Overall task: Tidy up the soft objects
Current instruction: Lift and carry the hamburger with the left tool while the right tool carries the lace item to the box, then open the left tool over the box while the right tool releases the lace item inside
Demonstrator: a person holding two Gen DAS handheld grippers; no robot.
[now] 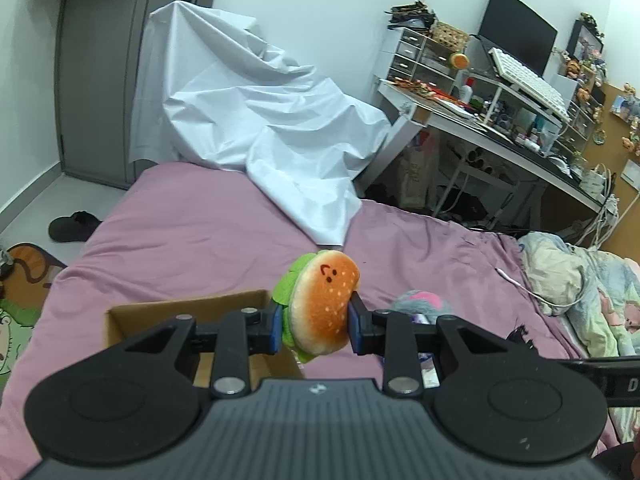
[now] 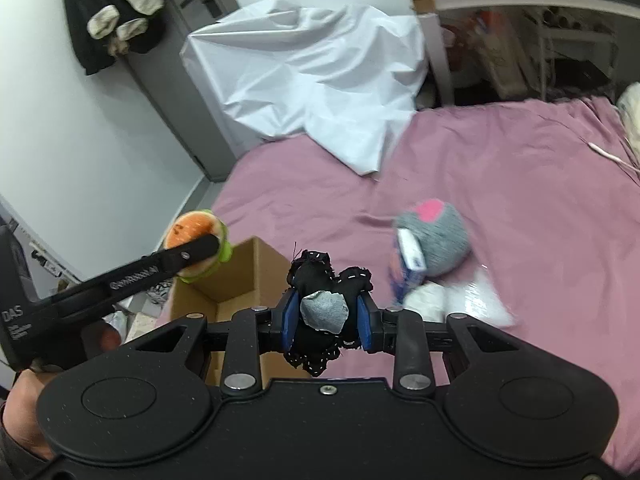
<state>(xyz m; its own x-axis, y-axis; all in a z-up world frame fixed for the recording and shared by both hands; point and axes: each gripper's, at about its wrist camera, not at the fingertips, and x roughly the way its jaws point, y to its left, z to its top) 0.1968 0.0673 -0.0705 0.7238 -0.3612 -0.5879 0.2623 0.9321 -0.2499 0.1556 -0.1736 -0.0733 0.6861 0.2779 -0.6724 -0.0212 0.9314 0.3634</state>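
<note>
My left gripper (image 1: 315, 326) is shut on a plush hamburger (image 1: 320, 304) with an orange bun and green lettuce, held in the air beside an open cardboard box (image 1: 132, 316) on the pink bed. In the right wrist view the hamburger (image 2: 196, 246) hangs over the box's (image 2: 240, 280) left corner. My right gripper (image 2: 327, 320) is shut on a black stitched plush with a grey patch (image 2: 324, 312), held just right of the box. A grey and pink plush (image 2: 436, 236) lies on the bed to the right; it also shows in the left wrist view (image 1: 420, 302).
A white sheet (image 1: 260, 120) is draped at the foot of the bed (image 1: 192, 224). A cluttered desk (image 1: 500, 128) stands at the right. A rumpled blanket (image 1: 572, 280) lies on the bed's right side. A white packet (image 2: 476, 300) lies by the grey plush.
</note>
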